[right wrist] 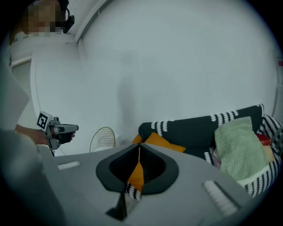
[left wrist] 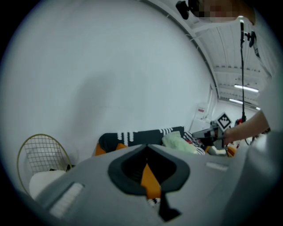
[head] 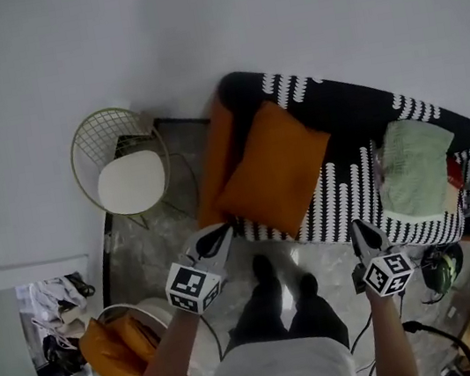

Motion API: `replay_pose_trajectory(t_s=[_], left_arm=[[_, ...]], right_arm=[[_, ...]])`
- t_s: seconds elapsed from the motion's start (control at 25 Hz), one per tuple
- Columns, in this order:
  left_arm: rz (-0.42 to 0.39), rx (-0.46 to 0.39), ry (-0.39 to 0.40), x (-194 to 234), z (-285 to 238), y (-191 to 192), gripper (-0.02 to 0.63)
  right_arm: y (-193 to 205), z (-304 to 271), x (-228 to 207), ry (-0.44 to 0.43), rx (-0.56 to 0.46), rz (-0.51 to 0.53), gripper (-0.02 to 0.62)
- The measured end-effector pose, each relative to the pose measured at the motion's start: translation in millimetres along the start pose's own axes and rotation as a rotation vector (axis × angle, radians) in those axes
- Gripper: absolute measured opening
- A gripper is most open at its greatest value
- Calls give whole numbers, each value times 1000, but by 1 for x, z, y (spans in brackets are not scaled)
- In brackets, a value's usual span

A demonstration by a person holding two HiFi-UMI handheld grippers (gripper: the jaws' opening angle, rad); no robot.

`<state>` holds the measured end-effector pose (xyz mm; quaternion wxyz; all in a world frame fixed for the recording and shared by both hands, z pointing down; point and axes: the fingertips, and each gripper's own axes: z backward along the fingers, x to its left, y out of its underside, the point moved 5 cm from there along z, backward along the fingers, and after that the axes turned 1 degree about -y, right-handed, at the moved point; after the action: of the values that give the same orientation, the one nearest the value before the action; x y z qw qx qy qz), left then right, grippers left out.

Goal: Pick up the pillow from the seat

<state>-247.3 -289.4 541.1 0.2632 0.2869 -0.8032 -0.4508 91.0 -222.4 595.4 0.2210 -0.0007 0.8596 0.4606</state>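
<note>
An orange square pillow (head: pixel 274 167) lies on the seat of a black-and-white striped sofa (head: pixel 352 194). A second orange pillow (head: pixel 215 159) leans against the sofa's left arm. My left gripper (head: pixel 217 239) hovers just before the sofa's front edge, near the pillow's lower corner, shut and empty. My right gripper (head: pixel 360 233) hangs in front of the seat's middle, also shut and empty. In the left gripper view the jaws (left wrist: pixel 147 148) meet, with orange showing past them. In the right gripper view the gripper (right wrist: pixel 139 146) points toward the orange pillow (right wrist: pixel 161 142).
A pale green cushion (head: pixel 412 166) lies at the sofa's right end. A gold wire chair with a white seat (head: pixel 125 170) stands left of the sofa. Orange cushions (head: pixel 119 349) and clutter sit at the lower left. Cables and gear (head: pixel 440 269) lie on the floor at right.
</note>
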Motion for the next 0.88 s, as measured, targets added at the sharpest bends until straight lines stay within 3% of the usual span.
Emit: replay_pose_trajectory(t_s=[0.48,0.88], left_arm=[[35,101,63,34,-63,31,26],[59,162,52,55,-125,46,51]], right_arm=[[31,-51,-22,16,29,-118,31],[59,-97,-81,5,88,-185,87]])
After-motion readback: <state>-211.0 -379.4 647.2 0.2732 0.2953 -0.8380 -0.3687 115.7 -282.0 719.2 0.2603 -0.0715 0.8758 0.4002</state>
